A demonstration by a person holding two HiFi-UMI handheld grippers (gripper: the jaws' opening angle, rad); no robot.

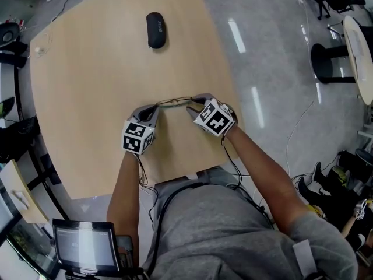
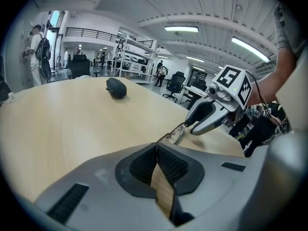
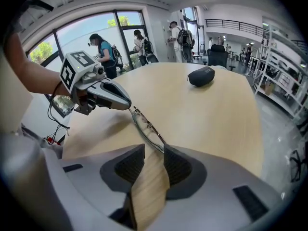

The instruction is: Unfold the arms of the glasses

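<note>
You have the glasses (image 1: 175,102) at the near part of the table (image 1: 87,98), strung between your two tools and well apart from the dark oval case (image 1: 156,30) at the far side. Whether they rest on the wood or hang just above it I cannot tell. Your left gripper (image 1: 155,109) is closed at its tips on one end of the thin wire frame, and that pinch is your anchor: make it firm but light, since the wire looks easy to bend. Your right gripper (image 1: 192,107) stands about half open with nothing clamped. The frame's other end lies in its gap, against the inner edge of one pad, while the other pad stands off it. These views do not show how far either arm is folded, so check before you close. For a clean unfold, I judge you want the right tips on an arm alone, near its free end, not on the lens rim. Close only enough to catch it, then swing it outward about its hinge in an arc rather than tugging straight. Work low so a slip costs little.
</note>
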